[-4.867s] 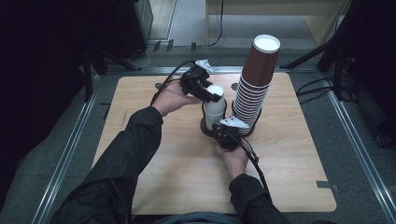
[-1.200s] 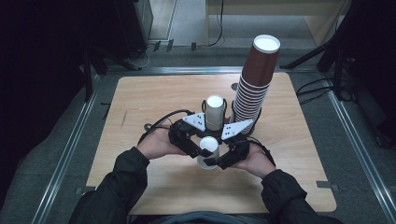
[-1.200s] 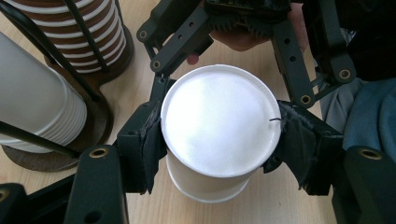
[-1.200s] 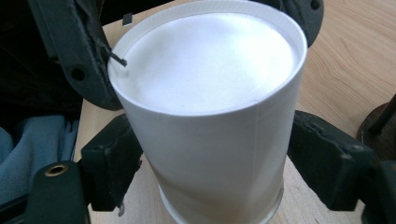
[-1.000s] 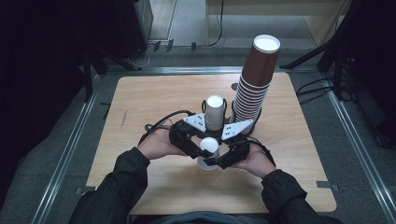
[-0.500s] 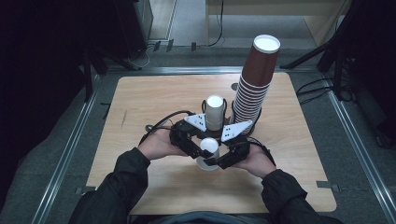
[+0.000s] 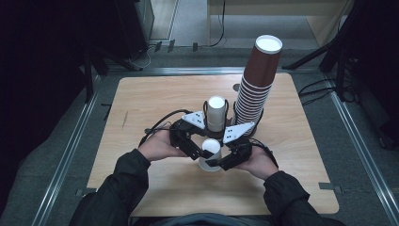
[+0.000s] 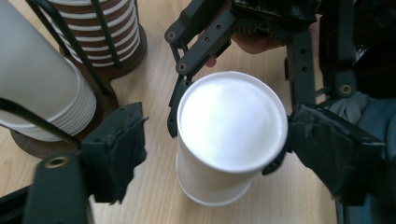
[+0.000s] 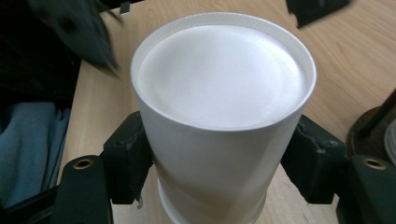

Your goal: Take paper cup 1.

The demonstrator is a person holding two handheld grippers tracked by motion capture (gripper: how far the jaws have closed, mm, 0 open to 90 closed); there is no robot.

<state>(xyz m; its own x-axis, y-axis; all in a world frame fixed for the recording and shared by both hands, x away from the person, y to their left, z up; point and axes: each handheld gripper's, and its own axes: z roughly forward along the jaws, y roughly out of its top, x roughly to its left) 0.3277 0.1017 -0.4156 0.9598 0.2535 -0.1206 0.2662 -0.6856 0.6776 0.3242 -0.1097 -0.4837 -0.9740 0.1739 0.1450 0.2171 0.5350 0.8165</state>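
On pale wood table (image 7: pixel 155 99), smooth white tapered cup (image 7: pixel 210 154), upside down

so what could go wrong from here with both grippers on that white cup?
1. The right gripper squeezes the upside-down white cup low on its thin wall, so it could dent.
2. The left gripper touches the cup with one jaw alone; closing unevenly could push it sideways.
3. The cup holder with the white stack and the tall brown stack stands close behind, so a forward lift could knock it.
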